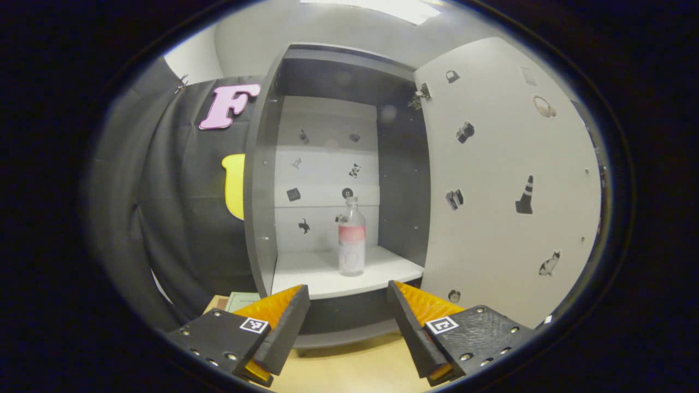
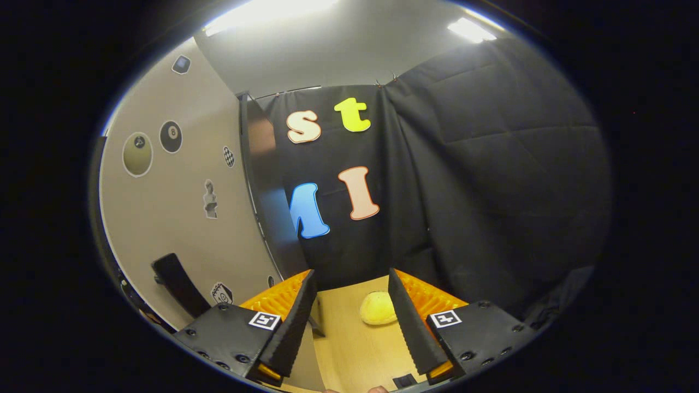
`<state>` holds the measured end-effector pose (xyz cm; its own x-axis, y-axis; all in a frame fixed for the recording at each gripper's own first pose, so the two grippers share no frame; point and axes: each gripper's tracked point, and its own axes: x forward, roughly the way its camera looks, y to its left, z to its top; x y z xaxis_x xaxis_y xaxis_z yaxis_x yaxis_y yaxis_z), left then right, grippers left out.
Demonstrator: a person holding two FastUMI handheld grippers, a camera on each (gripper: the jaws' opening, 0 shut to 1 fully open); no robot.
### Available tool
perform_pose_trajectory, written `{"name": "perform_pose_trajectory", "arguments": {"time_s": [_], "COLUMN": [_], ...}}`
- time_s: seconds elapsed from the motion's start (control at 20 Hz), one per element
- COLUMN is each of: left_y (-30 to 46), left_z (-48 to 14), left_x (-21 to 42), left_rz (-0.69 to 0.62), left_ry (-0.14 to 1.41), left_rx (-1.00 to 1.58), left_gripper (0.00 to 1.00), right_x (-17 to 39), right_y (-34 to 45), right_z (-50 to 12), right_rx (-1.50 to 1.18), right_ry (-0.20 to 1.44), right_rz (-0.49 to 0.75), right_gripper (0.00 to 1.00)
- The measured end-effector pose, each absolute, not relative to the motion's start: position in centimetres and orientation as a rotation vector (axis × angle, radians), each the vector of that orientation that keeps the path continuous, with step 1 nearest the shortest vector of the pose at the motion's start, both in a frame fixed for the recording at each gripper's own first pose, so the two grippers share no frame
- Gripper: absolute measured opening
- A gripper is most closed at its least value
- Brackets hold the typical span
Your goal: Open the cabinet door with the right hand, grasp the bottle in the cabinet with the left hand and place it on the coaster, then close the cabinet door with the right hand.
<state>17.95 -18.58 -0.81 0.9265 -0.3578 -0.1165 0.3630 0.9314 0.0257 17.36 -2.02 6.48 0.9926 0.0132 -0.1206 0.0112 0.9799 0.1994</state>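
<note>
Presently the cabinet door (image 1: 508, 180) stands swung wide at 3 o'clock in the left gripper view, so the step in hand is judged to be the left-hand grasp of the bottle. The clear plastic bottle (image 1: 351, 240) stands upright on the white shelf (image 1: 306, 275) inside the cabinet (image 1: 262, 180), at 12 o'clock from the left gripper (image 1: 348, 314), well apart from it and uncapped as far as can be told. That gripper's jaws are spread with nothing between them.

Recommended: advance level along the bottle's line, keep the fingers clear of the shelf's front edge, and close on the body near the pink label band, below the neck, so the bottle does not tip.

In the right gripper view the right gripper (image 2: 349, 311) is likewise spread and empty, hovering over the tabletop (image 2: 349, 349) with the door's outer face and handle (image 2: 177, 284) at 9 o'clock. A yellow rounded object (image 2: 377, 308) lies ahead; whether it is the coaster cannot be told.
</note>
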Motion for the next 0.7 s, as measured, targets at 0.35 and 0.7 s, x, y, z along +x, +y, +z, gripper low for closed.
{"name": "perform_pose_trajectory", "arguments": {"time_s": [0.35, 0.7], "left_y": [-19.7, -22.7], "left_z": [1.4, 0.9], "left_x": [24.6, 30.5], "left_rz": [-0.348, -0.39], "left_ry": [0.087, 0.097], "left_rx": [0.046, 0.036], "left_gripper": [0.86, 0.87], "right_x": [21.1, 22.8], "right_y": [-2.0, -2.9], "right_z": [4.5, 2.8], "right_rx": [0.181, 0.208], "right_ry": [0.129, 0.157], "right_rz": [-0.005, -0.037], "right_gripper": [0.84, 0.94]}}
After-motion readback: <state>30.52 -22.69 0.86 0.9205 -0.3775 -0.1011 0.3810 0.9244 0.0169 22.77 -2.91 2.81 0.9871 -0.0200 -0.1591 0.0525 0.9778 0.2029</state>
